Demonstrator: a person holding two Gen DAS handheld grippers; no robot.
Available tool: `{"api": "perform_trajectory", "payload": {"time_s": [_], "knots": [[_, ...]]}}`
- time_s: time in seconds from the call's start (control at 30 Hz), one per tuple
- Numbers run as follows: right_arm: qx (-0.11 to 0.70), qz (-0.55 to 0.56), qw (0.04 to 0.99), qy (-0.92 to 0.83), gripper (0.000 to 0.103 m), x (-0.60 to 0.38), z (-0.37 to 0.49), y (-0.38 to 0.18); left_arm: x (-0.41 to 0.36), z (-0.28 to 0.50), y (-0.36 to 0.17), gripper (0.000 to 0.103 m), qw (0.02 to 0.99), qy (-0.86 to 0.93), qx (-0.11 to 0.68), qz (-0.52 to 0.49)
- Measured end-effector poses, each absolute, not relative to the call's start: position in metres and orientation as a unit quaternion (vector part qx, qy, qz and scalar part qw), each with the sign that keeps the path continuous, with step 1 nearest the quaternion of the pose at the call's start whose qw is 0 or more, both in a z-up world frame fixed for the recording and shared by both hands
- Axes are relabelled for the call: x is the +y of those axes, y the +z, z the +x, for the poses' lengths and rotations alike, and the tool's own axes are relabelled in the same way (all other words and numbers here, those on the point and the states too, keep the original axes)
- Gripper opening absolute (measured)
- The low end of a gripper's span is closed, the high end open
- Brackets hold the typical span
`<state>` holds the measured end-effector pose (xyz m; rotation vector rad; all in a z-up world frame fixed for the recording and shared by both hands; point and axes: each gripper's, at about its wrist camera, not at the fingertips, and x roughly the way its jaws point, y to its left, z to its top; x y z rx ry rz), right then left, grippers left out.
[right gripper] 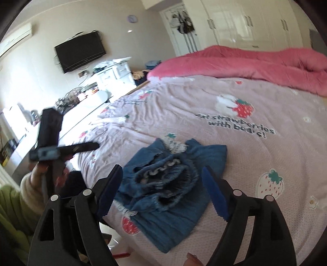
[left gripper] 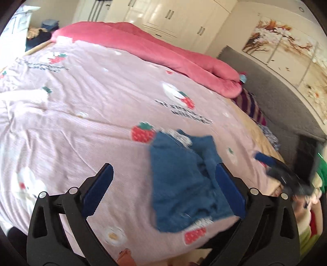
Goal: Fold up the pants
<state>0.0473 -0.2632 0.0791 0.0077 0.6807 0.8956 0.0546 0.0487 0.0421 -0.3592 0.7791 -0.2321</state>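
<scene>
Blue denim pants (left gripper: 184,184) lie in a folded bundle on the pink strawberry-print bedspread (left gripper: 92,114), close to the bed's near edge. In the right wrist view the pants (right gripper: 179,216) show their elastic waistband bunched open on top. My left gripper (left gripper: 163,166) hovers above them, jaws wide apart and nothing pinched. My right gripper (right gripper: 162,167) is also open over the bundle, its blue pads clear of the cloth. Each gripper shows in the other's view: the right gripper (left gripper: 282,174) at the right, the left gripper (right gripper: 49,151) at the left in a hand.
A rolled pink quilt (right gripper: 245,59) lies along the far side of the bed. A grey headboard (left gripper: 276,98) stands to the right. Beyond the bed are a wall television (right gripper: 80,51), a white dresser (right gripper: 111,74) and wardrobes (left gripper: 173,18).
</scene>
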Motion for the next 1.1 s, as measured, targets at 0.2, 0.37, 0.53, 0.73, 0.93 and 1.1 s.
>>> {"api": "perform_trajectory", "payload": {"time_s": [0.2,0.37,0.53,0.73,0.93,1.1], "knots": [[0.291,-0.081,0.821,0.485,0.086,-0.218,0.0,0.08,0.053,0.081,0.039,0.093,0.899,-0.101,0.391,-0.168],[0.283,-0.175,0.799,0.501,0.086,-0.168,-0.018,0.062,0.042,0.107,0.029,0.093,0.877,-0.138,0.423,-0.181],[0.284,-0.236,0.784,0.499,0.085,-0.134,-0.01,0.043,0.026,0.129,0.014,0.082,0.856,-0.178,0.449,-0.183],[0.287,-0.317,0.781,0.455,0.049,-0.115,0.011,0.012,0.014,0.14,-0.011,0.023,0.842,-0.191,0.474,-0.17],[0.299,-0.27,0.766,0.502,0.01,-0.14,0.004,0.008,0.013,0.141,-0.019,0.014,0.847,-0.192,0.471,-0.158],[0.305,-0.278,0.764,0.497,0.007,-0.166,-0.014,-0.006,0.011,0.145,-0.027,0.014,0.843,-0.202,0.471,-0.164]]}}
